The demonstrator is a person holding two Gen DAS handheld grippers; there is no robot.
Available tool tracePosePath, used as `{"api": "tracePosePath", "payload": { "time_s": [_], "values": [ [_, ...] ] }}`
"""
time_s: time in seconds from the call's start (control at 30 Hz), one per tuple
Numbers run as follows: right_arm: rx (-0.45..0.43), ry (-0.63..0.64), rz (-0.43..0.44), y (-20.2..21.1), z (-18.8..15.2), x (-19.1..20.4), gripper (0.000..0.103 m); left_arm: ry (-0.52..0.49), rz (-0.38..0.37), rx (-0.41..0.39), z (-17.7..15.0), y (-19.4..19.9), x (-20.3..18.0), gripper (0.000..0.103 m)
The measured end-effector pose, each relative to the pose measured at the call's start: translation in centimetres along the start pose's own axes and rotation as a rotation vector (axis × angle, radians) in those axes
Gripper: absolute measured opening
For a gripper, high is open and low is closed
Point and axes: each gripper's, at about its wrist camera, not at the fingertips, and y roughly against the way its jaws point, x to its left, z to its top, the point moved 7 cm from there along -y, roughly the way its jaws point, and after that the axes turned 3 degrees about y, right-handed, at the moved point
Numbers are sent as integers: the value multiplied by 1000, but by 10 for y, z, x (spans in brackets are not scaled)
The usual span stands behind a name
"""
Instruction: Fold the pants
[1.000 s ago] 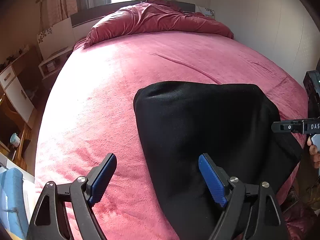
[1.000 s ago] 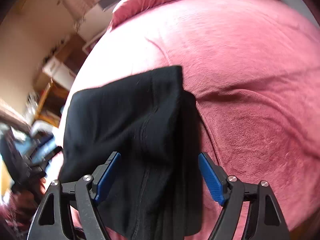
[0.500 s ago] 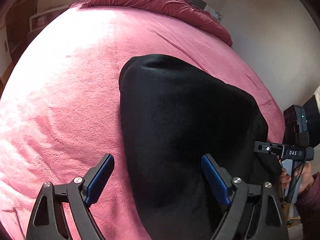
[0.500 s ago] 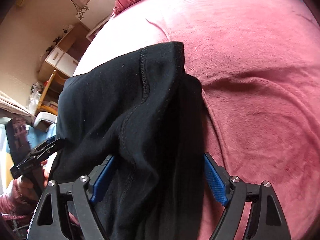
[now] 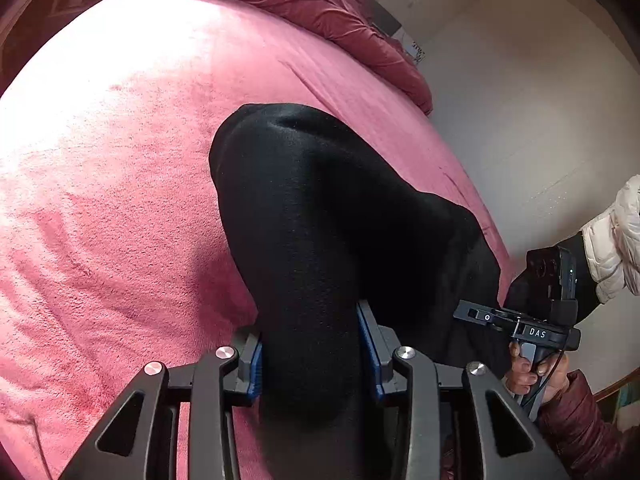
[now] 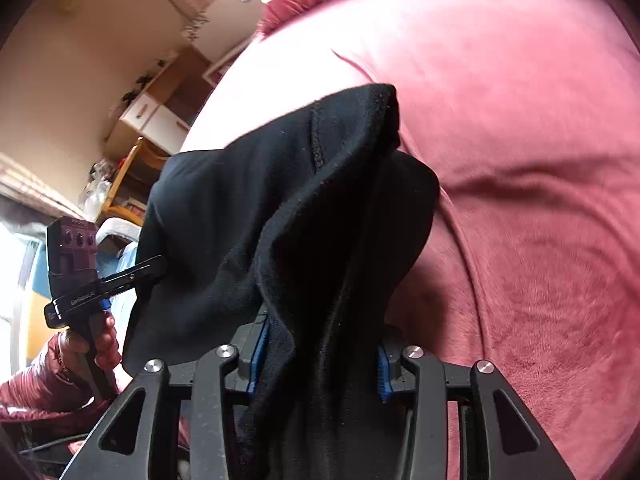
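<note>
The black pants [image 5: 320, 208] lie folded on the pink bed [image 5: 120, 168], their near end over the bed's edge. My left gripper [image 5: 312, 348] is shut on the near left part of the pants, cloth bunched between its blue pads. My right gripper [image 6: 316, 352] is shut on the near right part of the pants [image 6: 280, 200], where a stitched hem shows. Each gripper shows in the other's view: the right gripper [image 5: 520, 324] at the right edge, the left gripper [image 6: 104, 284] at the left edge.
A rumpled red duvet [image 5: 328, 12] lies at the head of the bed. A white wall [image 5: 540, 120] runs along the bed's right side. Wooden shelves and white drawers [image 6: 152, 120] stand left of the bed.
Both grippers have moved in over the near end of the pants and closed on the cloth. They were open before.
</note>
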Motion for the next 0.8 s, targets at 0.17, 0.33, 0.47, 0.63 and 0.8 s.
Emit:
{"api": "tracePosePath", "payload": {
  "time_s": [0.17, 0.33, 0.47, 0.63, 0.8],
  "values": [
    [-44, 68, 38, 2, 32, 30, 41, -36, 6, -95, 23, 34, -8, 38],
    [-82, 115, 93, -23, 90, 62, 41, -37, 61, -192, 74, 66, 9, 38],
    [-62, 112, 112, -55, 127, 73, 42, -11, 129, -213, 110, 67, 36, 39],
    [15, 52, 64, -106, 147, 69, 48, 65, 241, -179, 123, 48, 73, 43],
    [40, 26, -79, -134, 137, 51, 67, 104, 382, -110, 110, 13, 110, 57]
  ]
}}
